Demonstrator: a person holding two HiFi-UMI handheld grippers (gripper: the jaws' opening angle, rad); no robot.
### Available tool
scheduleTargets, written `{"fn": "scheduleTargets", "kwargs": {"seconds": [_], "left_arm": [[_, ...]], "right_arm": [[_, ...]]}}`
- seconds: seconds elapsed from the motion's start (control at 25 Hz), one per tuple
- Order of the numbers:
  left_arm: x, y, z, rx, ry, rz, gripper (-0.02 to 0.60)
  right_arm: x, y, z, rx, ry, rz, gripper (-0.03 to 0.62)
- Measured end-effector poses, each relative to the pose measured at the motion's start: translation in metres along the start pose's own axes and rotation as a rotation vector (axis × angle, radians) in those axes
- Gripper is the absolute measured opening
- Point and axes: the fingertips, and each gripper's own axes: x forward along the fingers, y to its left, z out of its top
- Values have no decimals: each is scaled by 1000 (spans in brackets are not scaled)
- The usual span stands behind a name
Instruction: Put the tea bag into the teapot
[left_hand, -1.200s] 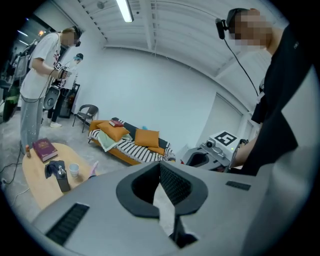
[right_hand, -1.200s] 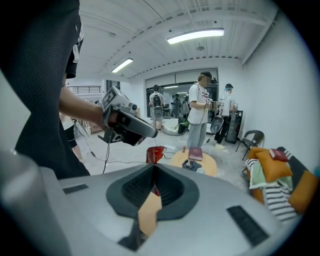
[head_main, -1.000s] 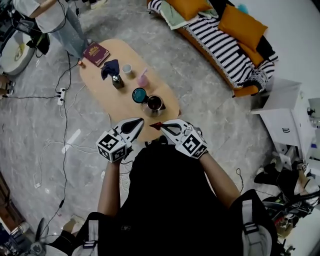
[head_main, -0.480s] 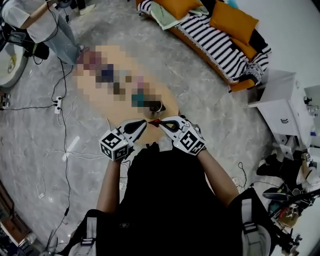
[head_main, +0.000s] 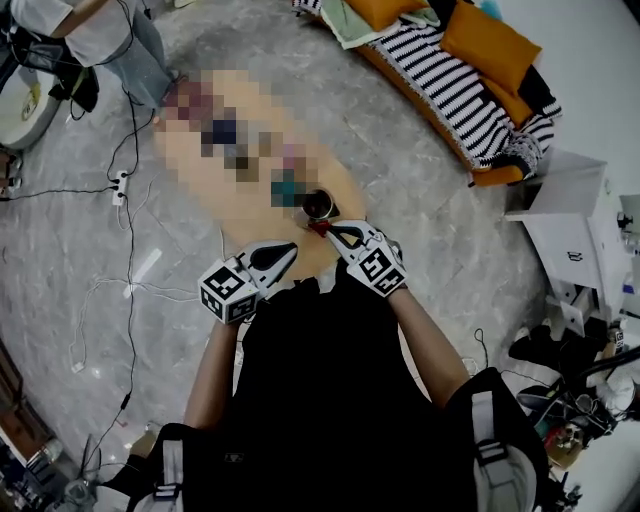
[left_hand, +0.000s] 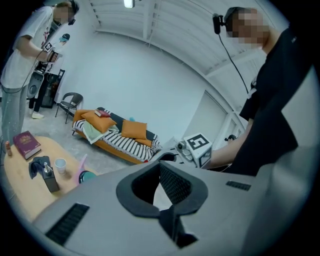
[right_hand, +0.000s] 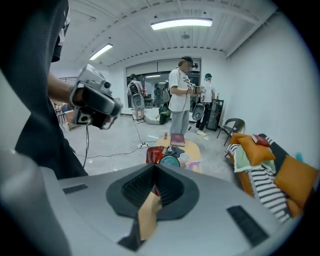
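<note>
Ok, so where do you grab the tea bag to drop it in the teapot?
By one end, coming from the side away from the teapot. The right hand-held gripper is shut on the tea bag's tan end, so the red part sticks out past its tips toward the pot. It's thin and flat, so pinching across its flat faces likely holds best.

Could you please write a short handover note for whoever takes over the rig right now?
Left tongs: shut, empty, beside the right one.
Right tongs: shut on the tea bag, held just short of the teapot.
Done: tea bag gripped and near the pot.
Left: carry it over the teapot's open top and release.
</note>
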Motion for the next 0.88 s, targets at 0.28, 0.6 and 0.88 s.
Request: {"fn": "scheduleTargets", "kwargs": {"seconds": [0.28, 0.6, 0.88], "left_arm": [[2, -10, -19, -43, 40, 14, 9], [-2, -6, -31, -98, 53, 71, 9], [7, -3, -36, -116, 65, 103, 9]], "right_arm": [[29, -21, -25, 29, 53, 1, 12], [73, -43, -81, 86, 148, 33, 12], [103, -55, -111, 86, 209, 36, 12]]}}
